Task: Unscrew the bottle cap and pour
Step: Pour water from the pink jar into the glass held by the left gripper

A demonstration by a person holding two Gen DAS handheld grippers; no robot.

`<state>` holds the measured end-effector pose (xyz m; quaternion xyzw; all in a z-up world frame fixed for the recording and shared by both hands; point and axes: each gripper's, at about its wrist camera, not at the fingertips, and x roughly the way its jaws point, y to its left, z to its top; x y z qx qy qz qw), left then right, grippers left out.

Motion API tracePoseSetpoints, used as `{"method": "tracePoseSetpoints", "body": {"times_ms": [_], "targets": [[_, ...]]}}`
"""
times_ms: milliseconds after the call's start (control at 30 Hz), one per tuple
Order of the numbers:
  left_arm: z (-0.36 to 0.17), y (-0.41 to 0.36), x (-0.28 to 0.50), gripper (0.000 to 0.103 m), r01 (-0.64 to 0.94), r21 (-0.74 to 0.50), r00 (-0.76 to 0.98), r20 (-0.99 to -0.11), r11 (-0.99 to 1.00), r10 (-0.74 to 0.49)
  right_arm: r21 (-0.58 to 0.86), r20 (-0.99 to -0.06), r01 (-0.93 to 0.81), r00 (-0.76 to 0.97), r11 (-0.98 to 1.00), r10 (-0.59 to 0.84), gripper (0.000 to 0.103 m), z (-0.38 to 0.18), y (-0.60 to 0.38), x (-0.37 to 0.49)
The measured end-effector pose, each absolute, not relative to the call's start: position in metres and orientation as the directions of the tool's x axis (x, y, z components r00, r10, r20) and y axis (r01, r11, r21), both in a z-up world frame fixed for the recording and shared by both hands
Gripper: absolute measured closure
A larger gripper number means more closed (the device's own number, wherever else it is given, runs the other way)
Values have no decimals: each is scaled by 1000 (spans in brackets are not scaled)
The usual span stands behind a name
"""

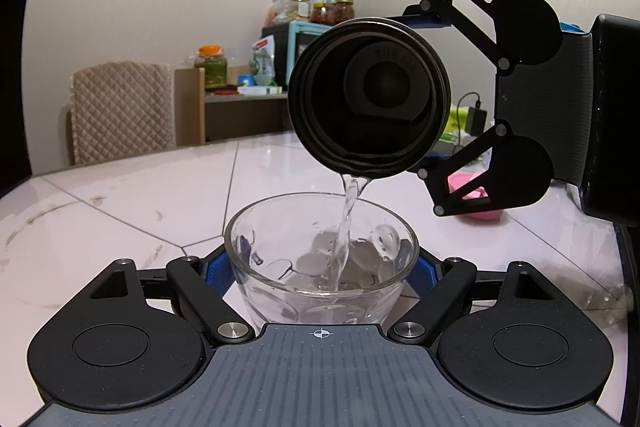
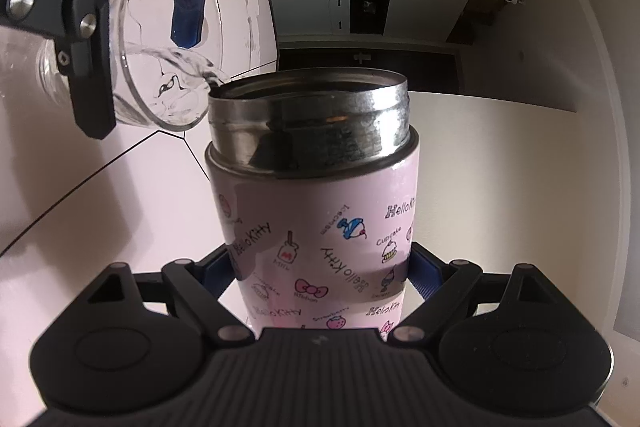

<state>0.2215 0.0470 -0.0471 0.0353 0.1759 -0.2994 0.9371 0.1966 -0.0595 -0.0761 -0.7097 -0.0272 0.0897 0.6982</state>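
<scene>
My left gripper (image 1: 322, 271) is shut on a clear glass cup (image 1: 320, 259) that stands on the white marble table (image 1: 140, 195). My right gripper (image 2: 322, 275) is shut on a pink Hello Kitty bottle (image 2: 320, 235) with a steel neck and no cap. The bottle is tipped over the cup, its open mouth (image 1: 368, 99) facing the left wrist camera. A thin stream of water (image 1: 346, 227) runs from its lower rim into the cup, where water pools. In the right wrist view the cup (image 2: 160, 39) and the left gripper (image 2: 132, 23) are at the upper left.
A pink object (image 1: 480, 203) lies on the table behind the right gripper, partly hidden. A padded chair (image 1: 120, 111) stands at the far table edge. Shelves with jars (image 1: 312, 11) are along the back wall. A charger and cable (image 1: 476, 115) lie far right.
</scene>
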Motion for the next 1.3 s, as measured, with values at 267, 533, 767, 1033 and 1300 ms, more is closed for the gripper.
{"method": "tracePoseSetpoints", "body": {"times_ms": [267, 533, 767, 1033, 1300], "targets": [[-47, 48, 222, 15, 574, -39, 759, -351, 818, -549, -996, -85, -79, 983, -42, 163, 14, -68, -63, 196], [-47, 48, 222, 15, 574, -39, 759, -351, 818, -549, -996, -80, -72, 983, -54, 167, 14, -66, -65, 190], [-47, 48, 222, 16, 574, -39, 759, -351, 818, -549, -995, -77, -64, 983, -76, 169, 14, -61, -58, 201], [-46, 49, 222, 15, 574, -39, 759, -351, 818, -549, -994, -63, -46, 983, -97, 174, 14, -59, -49, 210], [-46, 49, 222, 15, 574, -40, 758, -351, 818, -549, -993, -57, -37, 983, -114, 176, 14, -66, -39, 206]]}}
